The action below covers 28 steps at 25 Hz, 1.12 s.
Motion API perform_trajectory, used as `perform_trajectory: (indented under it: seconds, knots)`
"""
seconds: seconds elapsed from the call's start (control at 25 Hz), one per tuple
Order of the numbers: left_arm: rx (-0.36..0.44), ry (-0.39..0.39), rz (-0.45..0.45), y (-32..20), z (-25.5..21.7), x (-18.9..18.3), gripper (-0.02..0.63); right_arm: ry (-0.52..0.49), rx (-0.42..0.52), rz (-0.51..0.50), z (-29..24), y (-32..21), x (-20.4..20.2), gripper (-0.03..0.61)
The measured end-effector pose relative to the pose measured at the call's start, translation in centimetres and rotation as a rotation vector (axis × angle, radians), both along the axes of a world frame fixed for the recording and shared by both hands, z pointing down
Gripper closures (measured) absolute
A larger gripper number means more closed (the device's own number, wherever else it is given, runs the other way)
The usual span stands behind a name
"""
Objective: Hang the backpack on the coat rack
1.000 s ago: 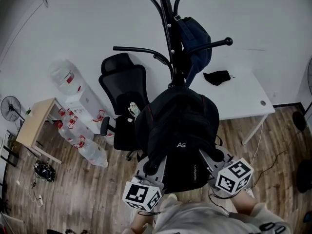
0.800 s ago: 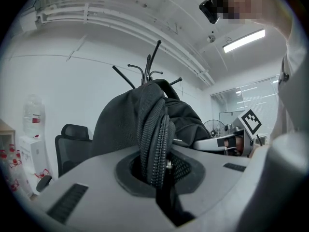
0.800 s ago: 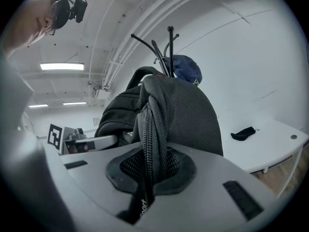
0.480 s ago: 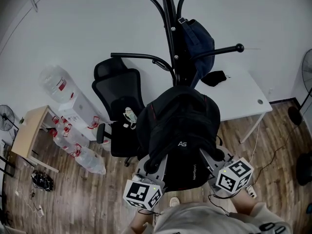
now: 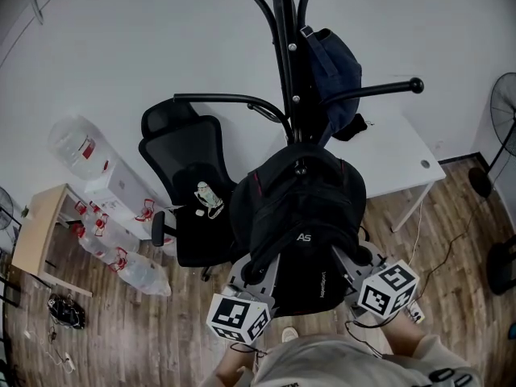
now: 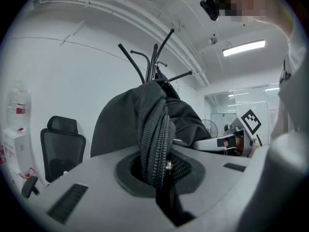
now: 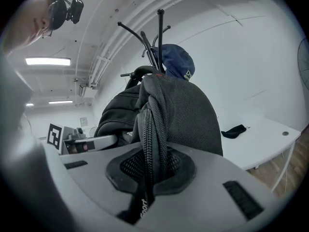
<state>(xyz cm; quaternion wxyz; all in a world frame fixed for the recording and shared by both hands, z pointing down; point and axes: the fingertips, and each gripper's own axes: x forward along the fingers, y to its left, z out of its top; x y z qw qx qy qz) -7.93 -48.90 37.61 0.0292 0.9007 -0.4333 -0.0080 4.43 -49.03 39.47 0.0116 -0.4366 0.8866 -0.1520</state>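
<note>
Black and bulky, the backpack [image 5: 300,216] hung between both tools: the left gripper [image 5: 251,274] and the right gripper [image 5: 348,261] were each clamped tight on a zippered side edge, holding it aloft. Just beyond stood the coat rack [image 5: 284,63], a navy bag [image 5: 334,63] hanging from one arm.

The backpack [image 5: 300,216] hides the base of the coat rack [image 5: 287,47], its top cut off.

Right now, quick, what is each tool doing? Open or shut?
Left tool: shut, gripping the zippered edge of the black backpack.
Right tool: shut, gripping the same backpack's other side.
</note>
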Motion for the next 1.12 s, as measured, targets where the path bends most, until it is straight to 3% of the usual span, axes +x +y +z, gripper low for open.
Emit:
perform_trajectory:
  seconds: [0.68,1.12]
  knots:
    - [-0.066,0.013,0.073,-4.5,3.1,-1.0,0.584,-0.025,-0.080,0.066,3.2,-2.7,-1.1,0.549]
    - [-0.053,0.013,0.107,-5.0,4.9,-1.1,0.583,-0.022,-0.060,0.105,4.7,-2.4,-1.3,0.548]
